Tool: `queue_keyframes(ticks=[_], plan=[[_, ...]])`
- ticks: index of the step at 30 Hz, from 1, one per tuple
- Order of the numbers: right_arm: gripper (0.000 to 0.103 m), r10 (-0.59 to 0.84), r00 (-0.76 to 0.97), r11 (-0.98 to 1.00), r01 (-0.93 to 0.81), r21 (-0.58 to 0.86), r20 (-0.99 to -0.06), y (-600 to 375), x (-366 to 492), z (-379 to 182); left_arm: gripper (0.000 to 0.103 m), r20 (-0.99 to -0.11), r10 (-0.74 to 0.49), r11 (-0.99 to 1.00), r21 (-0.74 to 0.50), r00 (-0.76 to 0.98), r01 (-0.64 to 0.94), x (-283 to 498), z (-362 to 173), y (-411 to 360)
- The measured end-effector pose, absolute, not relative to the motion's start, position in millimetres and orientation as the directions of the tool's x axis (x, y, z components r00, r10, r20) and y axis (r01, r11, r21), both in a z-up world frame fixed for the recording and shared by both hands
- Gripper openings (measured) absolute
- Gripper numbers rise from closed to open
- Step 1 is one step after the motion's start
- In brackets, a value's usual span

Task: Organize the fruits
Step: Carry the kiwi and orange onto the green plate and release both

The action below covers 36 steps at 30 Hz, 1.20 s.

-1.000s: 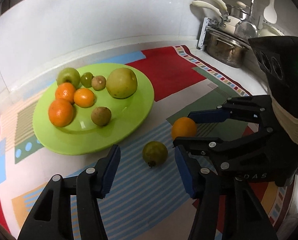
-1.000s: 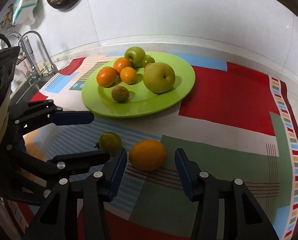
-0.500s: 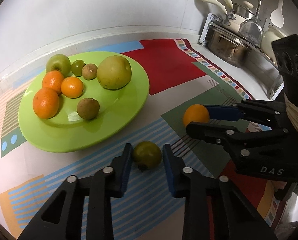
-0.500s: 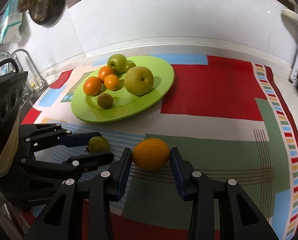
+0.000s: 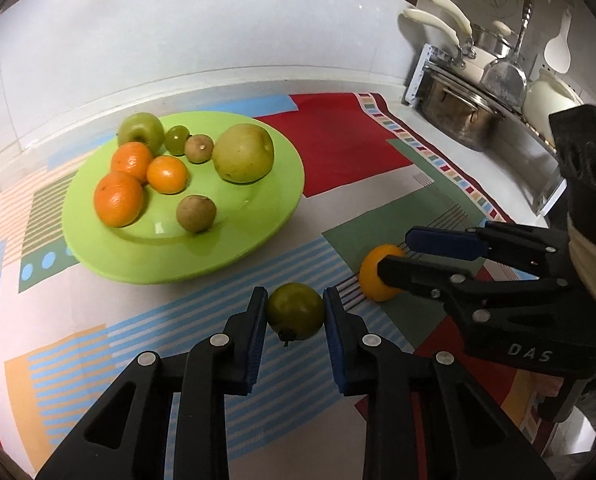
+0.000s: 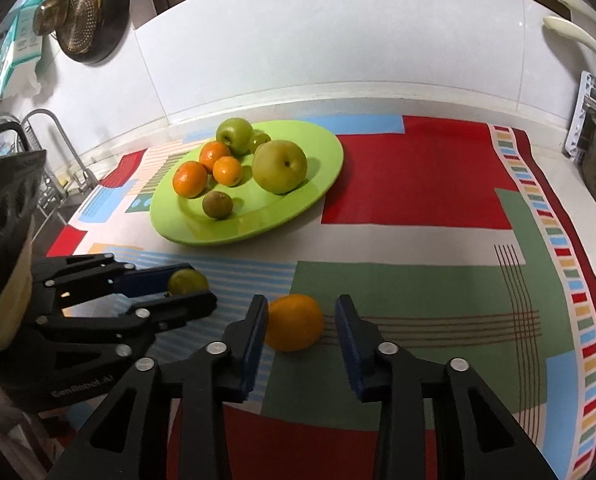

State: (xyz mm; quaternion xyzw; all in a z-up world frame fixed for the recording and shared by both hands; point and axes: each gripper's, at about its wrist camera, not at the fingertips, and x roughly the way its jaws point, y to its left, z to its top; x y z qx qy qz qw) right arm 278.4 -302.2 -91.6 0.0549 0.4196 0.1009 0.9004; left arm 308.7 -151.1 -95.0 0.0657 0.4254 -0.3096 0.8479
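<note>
Both grippers now bracket their fruits beside the green plate (image 5: 186, 256).
Left gripper (image 5: 295, 318) is clamped on the green fruit (image 5: 296, 311); right gripper (image 6: 301, 330) straddles the orange (image 6: 294, 322), left pad touching, right apart—readying plate transfer.

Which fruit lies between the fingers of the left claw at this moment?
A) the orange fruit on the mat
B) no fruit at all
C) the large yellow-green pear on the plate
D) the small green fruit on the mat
D: in the left wrist view the left claw has its blue pads on both sides of the small green fruit, which lies on the mat, off the plate.
</note>
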Motion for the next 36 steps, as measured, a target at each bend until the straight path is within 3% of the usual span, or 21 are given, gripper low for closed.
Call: queue_keyframes(ticks=[3,5,13,15,22,27,34,36], plan=[[0.051,0.236,0.614,0.972,-0.135,0.194,-0.753,-301.3,280.9,-95.4,0.028,-0.761,-0.46,0.812,-0.151,0.458,0.564,306.2,-93.4,-145.9],[0.051,0.249,0.607,0.968,-0.142,0.206,-0.755,-299.2,282.0,-98.0,0.028,-0.76,-0.452,0.821,-0.15,0.467,0.551,304.5,-91.9,-141.8],[0.049,0.27,0.579,0.962,-0.187,0.197,-0.77,-283.8,286.9,-110.0,0.028,-0.763,-0.423,0.849,-0.145,0.489,0.509,302.5,-91.6,-129.2],[0.038,0.257,0.584,0.965,-0.194,0.174,-0.77,-282.0,287.6,-109.0,0.028,-0.763,-0.418,0.851,-0.139,0.493,0.507,301.2,-91.5,-128.5],[0.04,0.261,0.595,0.965,-0.18,0.19,-0.761,-284.4,295.2,-107.5,0.028,-0.758,-0.416,0.856,-0.14,0.502,0.498,301.2,-89.5,-125.7],[0.049,0.248,0.614,0.969,-0.173,0.179,-0.749,-282.2,310.1,-104.7,0.028,-0.758,-0.405,0.87,-0.148,0.512,0.47,306.2,-89.4,-117.9],[0.049,0.289,0.596,0.953,-0.253,0.166,-0.749,-261.9,327.4,-102.8,0.028,-0.755,-0.382,0.891,-0.148,0.533,0.43,314.0,-89.1,-106.4],[0.043,0.296,0.589,0.951,-0.257,0.173,-0.752,-260.3,329.2,-103.9,0.028,-0.753,-0.379,0.893,-0.145,0.538,0.426,314.9,-88.7,-105.2]])
